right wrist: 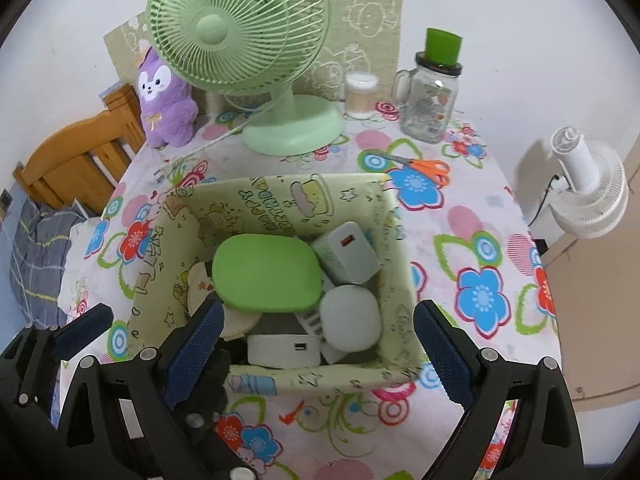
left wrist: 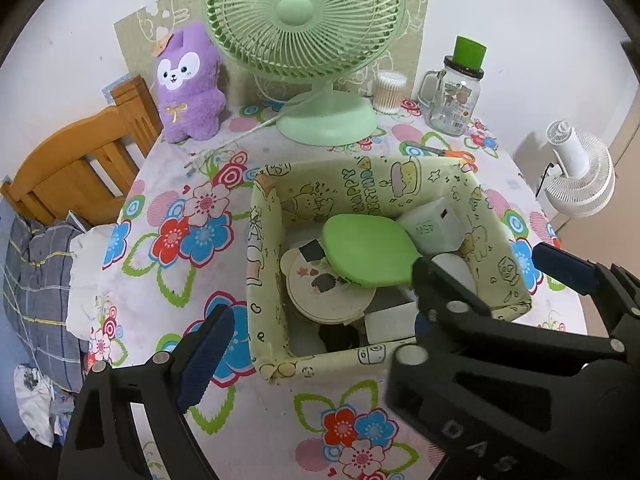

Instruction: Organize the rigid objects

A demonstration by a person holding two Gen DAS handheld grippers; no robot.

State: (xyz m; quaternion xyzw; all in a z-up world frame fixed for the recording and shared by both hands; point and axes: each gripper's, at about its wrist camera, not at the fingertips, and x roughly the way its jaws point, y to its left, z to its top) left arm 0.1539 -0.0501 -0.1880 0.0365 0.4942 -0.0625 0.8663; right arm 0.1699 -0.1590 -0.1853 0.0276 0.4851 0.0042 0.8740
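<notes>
**Both grippers empty over the filled box**

Hanging with jaws spread wide, gripping nothing: left gripper (left wrist: 384, 312), right gripper (right wrist: 316, 344). Sitting topmost in paper-covered box (right wrist: 280, 380) on table (right wrist: 460, 240): green case (right wrist: 266, 266), smooth, stiff, probably light, likely slippery; best pinching across short sides. Crowding beside it: charger (right wrist: 348, 254), white round item (right wrist: 351, 322).

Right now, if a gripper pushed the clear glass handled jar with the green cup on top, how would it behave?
The clear glass handled jar is probably rigid and breakable. It stands tall, so it may tip. The green cup looks merely perched and could fall off.
</notes>
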